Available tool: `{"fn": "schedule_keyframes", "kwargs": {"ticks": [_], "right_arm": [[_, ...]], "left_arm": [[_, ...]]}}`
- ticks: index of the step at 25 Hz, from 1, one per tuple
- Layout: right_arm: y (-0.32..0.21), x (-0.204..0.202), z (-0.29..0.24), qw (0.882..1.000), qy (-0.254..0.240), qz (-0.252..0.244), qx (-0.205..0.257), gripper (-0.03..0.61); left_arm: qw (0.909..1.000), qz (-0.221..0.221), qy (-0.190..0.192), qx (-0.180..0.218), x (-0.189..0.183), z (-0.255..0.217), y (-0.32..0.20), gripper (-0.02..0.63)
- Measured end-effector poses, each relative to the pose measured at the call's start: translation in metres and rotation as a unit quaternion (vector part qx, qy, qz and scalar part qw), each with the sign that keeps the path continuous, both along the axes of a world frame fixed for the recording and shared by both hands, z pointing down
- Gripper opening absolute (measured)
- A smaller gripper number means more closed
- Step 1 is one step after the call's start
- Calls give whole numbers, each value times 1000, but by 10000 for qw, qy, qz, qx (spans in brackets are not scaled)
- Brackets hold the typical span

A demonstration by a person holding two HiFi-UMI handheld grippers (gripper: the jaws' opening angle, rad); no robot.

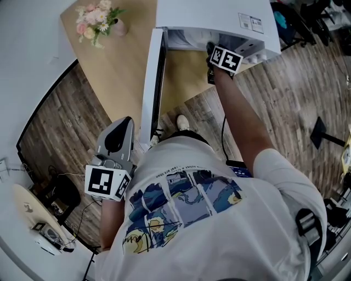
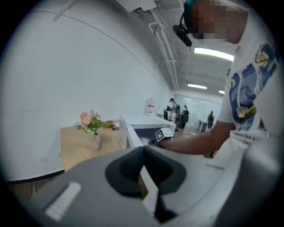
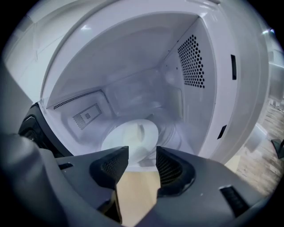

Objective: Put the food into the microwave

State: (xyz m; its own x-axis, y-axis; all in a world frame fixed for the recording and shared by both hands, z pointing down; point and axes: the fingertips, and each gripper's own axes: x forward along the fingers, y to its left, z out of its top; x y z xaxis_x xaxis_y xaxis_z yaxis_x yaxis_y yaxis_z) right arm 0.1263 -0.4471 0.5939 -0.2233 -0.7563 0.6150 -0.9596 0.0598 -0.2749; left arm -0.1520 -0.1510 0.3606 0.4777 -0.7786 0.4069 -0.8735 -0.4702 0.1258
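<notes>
The white microwave (image 1: 219,16) stands on a wooden table (image 1: 120,71) with its door (image 1: 152,82) swung wide to the left. Inside, a white plate (image 3: 133,137) with pale food on it rests on the cavity floor. My right gripper (image 3: 142,153) is at the microwave's mouth, just in front of the plate. It is open, with nothing between its ribbed pads (image 3: 111,166). In the head view the right gripper (image 1: 211,52) reaches into the opening. My left gripper (image 1: 125,119) hangs back by the person's left side, shut and empty, and points toward the microwave (image 2: 142,120).
A vase of pink flowers (image 1: 98,22) stands at the table's far left corner. The open door juts past the table's front edge. A black stand base (image 1: 320,131) sits on the wood floor to the right. Clutter lies on the floor at lower left.
</notes>
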Motion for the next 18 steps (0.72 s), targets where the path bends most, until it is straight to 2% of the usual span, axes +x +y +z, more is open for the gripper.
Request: {"fn": "schedule_keyframes", "kwargs": {"ticks": [9,18], "right_arm": [[35,0,-17,9998,-152,-58,111,170],[90,-15,-37,9992,-110,-311,208,32]], "left_arm": [[9993,358,101,80,1,-2,8,8],[9968,736,235,190,-6,-2,17,8]]}}
